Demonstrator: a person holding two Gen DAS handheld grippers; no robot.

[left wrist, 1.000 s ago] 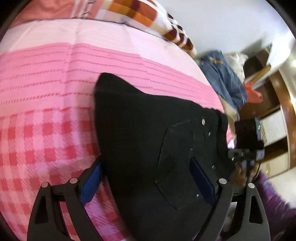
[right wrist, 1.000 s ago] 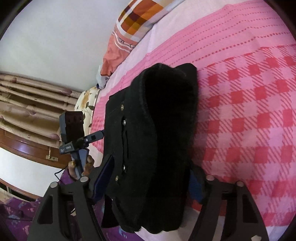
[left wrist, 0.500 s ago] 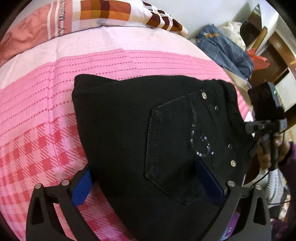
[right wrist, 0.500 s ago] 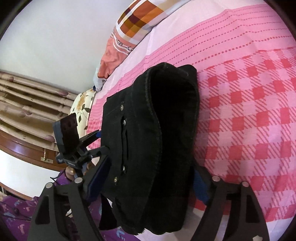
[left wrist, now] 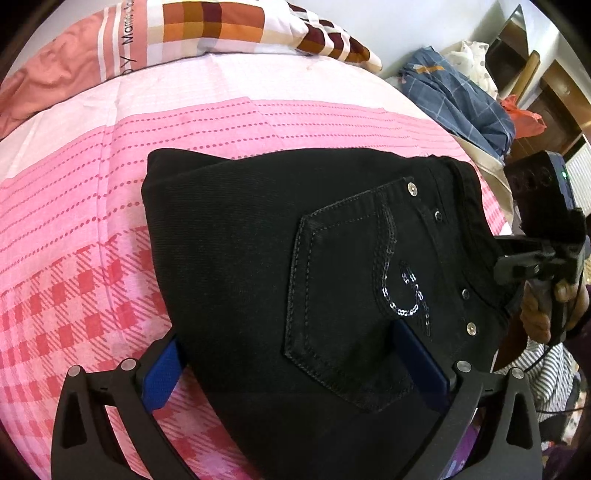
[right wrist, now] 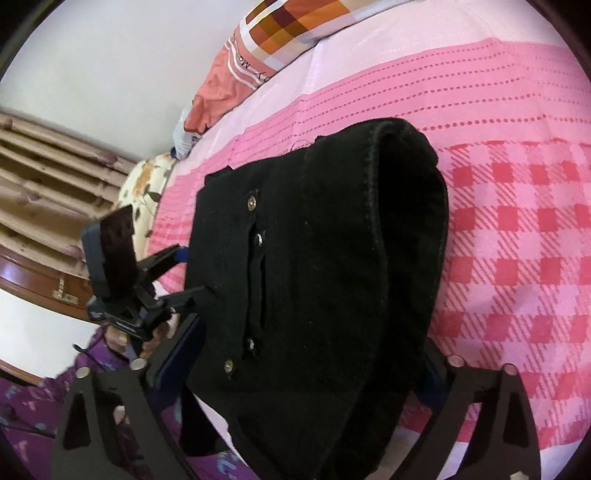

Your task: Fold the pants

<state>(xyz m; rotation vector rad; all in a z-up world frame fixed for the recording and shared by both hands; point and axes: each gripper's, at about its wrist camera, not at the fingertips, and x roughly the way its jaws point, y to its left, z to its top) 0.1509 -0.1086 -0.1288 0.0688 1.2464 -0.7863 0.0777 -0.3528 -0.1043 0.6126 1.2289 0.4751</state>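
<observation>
Left wrist view: pink checked bed sheet (left wrist: 74,258) at left, patchwork pillow (left wrist: 221,29) far. Black pants (left wrist: 295,258) folded in a thick stack on the bed, back pocket (left wrist: 351,302) with sequin trim facing up. Left claw (left wrist: 291,354) spread wide, blue pads either side of the stack's near edge. Heap of blue clothes (left wrist: 454,96) far right.

Right wrist view: right claw (right wrist: 299,373) also wide, straddling the pants' near end; left claw visible at the stack's left edge.
</observation>
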